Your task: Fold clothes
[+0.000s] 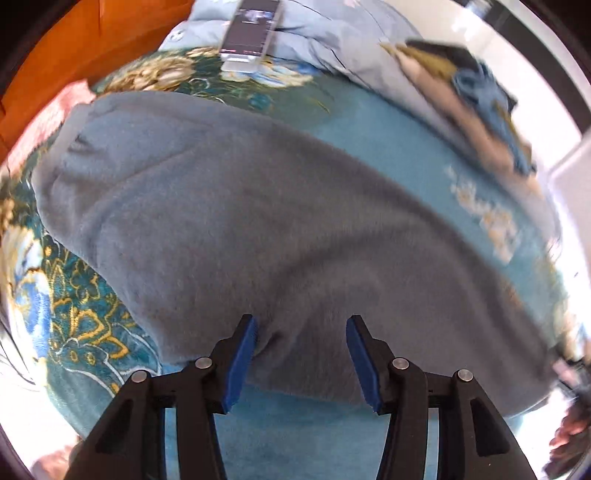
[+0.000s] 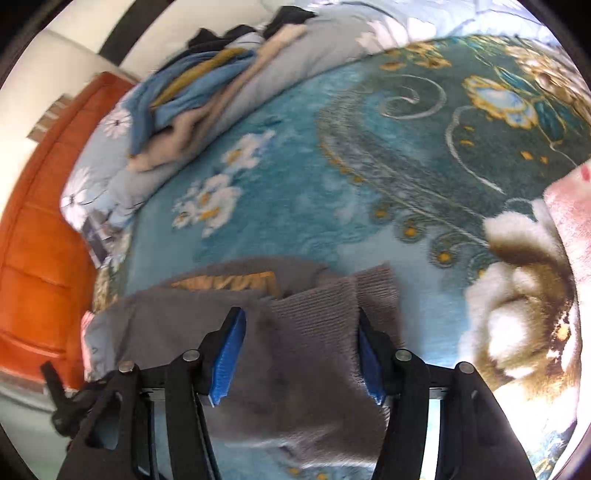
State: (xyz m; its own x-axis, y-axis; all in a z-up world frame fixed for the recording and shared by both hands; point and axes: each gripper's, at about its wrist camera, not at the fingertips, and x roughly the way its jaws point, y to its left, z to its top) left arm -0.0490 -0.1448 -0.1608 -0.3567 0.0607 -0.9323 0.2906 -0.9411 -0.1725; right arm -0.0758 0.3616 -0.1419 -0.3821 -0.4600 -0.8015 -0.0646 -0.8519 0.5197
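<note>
A grey fleece garment (image 1: 240, 221) lies spread across the teal flowered blanket (image 1: 369, 122). My left gripper (image 1: 302, 320) hangs just over its near edge, jaws open, and the blue pads (image 1: 242, 362) do not clamp any cloth. In the right wrist view the same grey garment (image 2: 295, 376) bunches up between the fingers of my right gripper (image 2: 300, 313). Its ribbed hem (image 2: 332, 306) and a yellow patch (image 2: 229, 282) show just beyond the tips. The jaws stand apart with the cloth filling the gap. No firm pinch shows.
A heap of blue, beige and dark clothes (image 2: 207, 81) sits on the pale quilt (image 2: 110, 177) at the blanket's far side, also the heap (image 1: 472, 92). A phone-like device (image 1: 251, 29) lies on the quilt. An orange headboard (image 2: 37, 240) borders the bed. A pink cloth (image 2: 569, 221) lies at right.
</note>
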